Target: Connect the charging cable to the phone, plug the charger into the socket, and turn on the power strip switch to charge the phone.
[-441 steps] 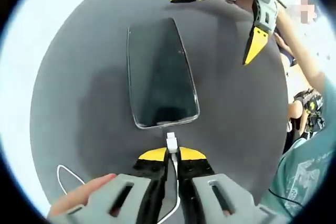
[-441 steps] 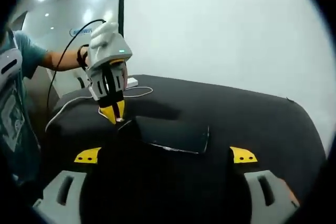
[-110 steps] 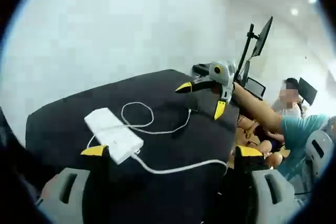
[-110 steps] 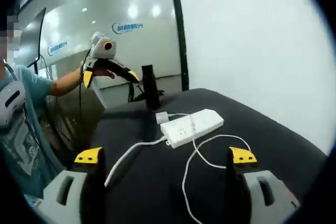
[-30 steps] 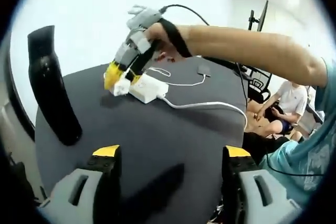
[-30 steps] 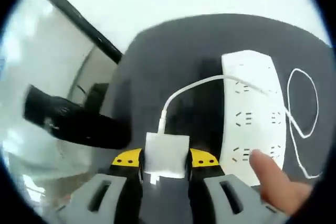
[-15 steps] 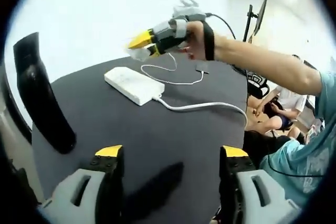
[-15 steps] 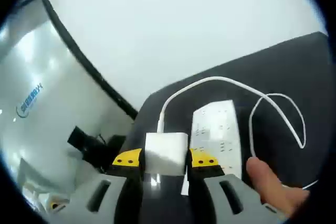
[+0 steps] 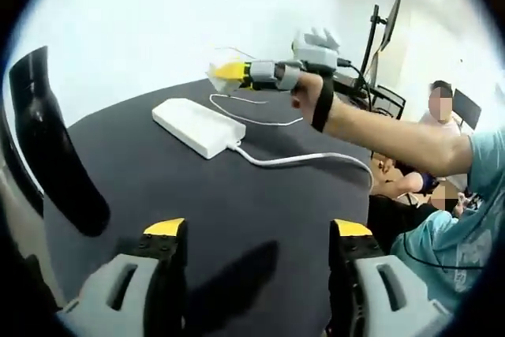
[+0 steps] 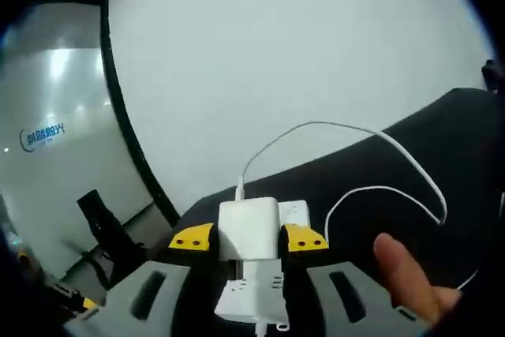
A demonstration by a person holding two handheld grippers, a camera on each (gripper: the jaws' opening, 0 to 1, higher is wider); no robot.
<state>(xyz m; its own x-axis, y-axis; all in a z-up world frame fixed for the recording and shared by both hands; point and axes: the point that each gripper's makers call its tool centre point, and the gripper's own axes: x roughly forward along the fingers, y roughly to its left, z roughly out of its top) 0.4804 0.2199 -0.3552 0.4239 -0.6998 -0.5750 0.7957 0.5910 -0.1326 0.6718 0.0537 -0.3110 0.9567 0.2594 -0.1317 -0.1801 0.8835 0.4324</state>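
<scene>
- My right hand-held gripper is clamped on the white charger, one yellow-tipped jaw on each side of the block; in the left gripper view the same right hand-held gripper hangs in the air above the far part of the worktop, charger at its tip.
- The charging cable rises from the top of the charger, arcs to the right and drops in a loop towards the dark worktop.
- The white power strip lies flat on the worktop near its far edge, below the charger and not touching it; in the right gripper view the power strip shows just behind and under the held charger.
- A thicker white cord runs from the strip's near end towards the right edge of the worktop.
- My left hand-held gripper has its jaws wide apart, with nothing between them, over the near edge of the worktop.
- A finger shows at the lower right of the right gripper view.
- A tall black curved object stands at the left edge of the worktop.
</scene>
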